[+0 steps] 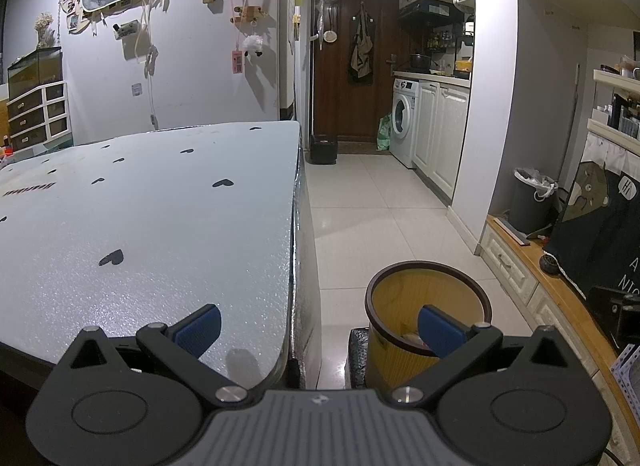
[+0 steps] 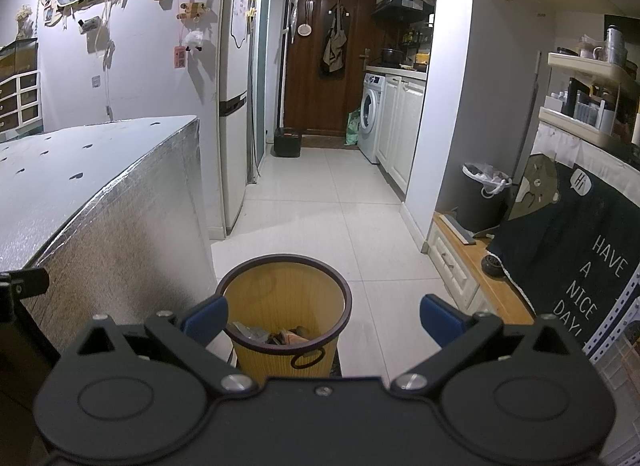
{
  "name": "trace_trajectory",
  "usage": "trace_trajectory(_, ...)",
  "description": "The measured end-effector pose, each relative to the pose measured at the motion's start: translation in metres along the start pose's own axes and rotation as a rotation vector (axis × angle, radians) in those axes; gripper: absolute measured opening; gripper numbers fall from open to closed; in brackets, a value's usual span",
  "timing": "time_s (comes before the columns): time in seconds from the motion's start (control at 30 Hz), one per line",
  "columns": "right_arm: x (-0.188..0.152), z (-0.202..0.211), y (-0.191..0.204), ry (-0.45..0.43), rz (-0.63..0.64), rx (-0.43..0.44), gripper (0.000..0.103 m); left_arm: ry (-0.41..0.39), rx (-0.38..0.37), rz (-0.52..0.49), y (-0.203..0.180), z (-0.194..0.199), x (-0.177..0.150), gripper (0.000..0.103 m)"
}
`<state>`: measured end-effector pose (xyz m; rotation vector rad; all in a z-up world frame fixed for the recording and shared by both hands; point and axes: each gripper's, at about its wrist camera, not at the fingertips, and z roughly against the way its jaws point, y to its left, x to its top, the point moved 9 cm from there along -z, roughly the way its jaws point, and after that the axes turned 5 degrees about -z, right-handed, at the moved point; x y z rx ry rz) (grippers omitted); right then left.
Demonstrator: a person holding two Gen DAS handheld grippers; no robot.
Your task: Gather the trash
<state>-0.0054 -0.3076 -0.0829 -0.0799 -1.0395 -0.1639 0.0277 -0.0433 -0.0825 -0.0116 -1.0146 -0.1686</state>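
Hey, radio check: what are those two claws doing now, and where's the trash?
Left claw open, empty, over table edge. Right claw open, empty, above yellow bin. Trash sits in bin bottom. Nothing in the way.

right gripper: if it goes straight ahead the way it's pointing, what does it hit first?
Probably the yellow bin. The right gripper is open and empty, and the bin sits low between its fingers, its rim nearest. A level path might pass above it to open floor; depth is unclear.
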Motion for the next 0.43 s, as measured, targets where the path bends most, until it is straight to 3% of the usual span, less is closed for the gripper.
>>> trace_trajectory(0.43,-0.0017,-0.0004,0.0001,0.002,0.002,0.002,0.103,0.008,0.002,-0.003,0.0006,-0.0017,-0.0027,0.103)
